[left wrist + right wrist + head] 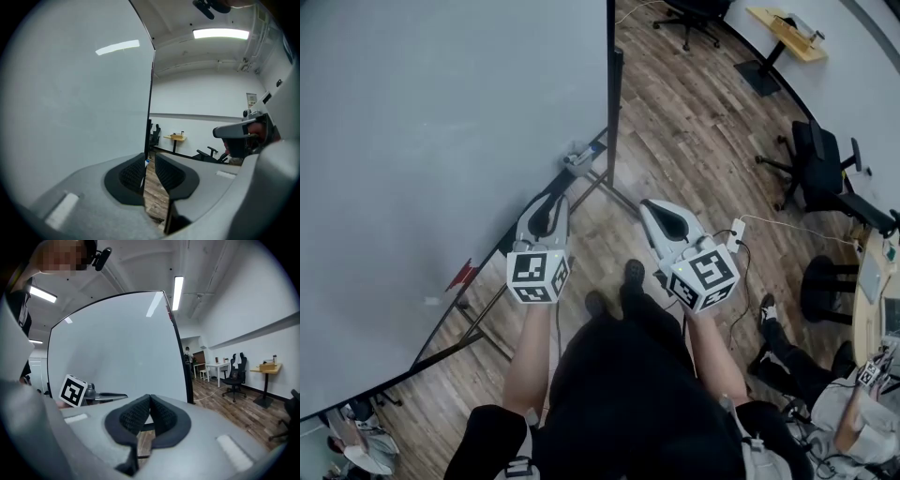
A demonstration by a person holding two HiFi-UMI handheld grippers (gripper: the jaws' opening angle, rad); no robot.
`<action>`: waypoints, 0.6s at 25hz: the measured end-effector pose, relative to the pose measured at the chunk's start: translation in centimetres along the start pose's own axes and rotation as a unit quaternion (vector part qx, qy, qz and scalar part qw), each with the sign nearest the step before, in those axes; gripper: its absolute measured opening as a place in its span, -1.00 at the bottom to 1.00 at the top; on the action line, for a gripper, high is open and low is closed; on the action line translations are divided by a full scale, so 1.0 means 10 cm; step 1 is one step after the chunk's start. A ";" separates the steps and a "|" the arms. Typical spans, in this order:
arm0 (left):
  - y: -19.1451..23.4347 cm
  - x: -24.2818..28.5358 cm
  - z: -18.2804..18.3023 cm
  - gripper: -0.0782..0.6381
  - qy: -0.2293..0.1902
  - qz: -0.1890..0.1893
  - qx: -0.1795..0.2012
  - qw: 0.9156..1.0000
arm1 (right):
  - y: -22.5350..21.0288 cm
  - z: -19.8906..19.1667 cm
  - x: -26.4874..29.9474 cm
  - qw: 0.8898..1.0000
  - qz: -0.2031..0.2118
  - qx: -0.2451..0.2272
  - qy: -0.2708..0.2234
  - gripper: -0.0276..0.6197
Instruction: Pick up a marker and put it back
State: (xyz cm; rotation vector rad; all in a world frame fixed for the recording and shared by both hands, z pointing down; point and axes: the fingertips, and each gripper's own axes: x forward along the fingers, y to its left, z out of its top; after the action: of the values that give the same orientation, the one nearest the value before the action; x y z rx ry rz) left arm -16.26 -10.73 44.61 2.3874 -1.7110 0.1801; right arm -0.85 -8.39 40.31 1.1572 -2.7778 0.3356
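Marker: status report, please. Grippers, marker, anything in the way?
Left gripper open, empty; right gripper shut, empty. Small blue-white item at whiteboard's lower corner, possibly the marker, untouched. Nothing blocking.

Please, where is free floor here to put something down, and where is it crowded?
Free: the wood floor between the whiteboard and the black office chair. Crowded: lower right, with a cable and a seated person.
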 end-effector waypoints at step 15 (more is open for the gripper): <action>-0.30 -0.60 0.16 -0.72 -0.025 -0.059 0.006 0.998 | 0.61 0.12 -0.17 0.998 0.029 0.013 -0.048 -0.91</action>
State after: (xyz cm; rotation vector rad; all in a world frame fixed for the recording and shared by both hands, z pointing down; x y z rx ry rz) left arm -15.39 -4.61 41.51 2.5131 -1.5871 0.1154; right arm -4.04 -3.34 37.86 1.1290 -2.9032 0.3298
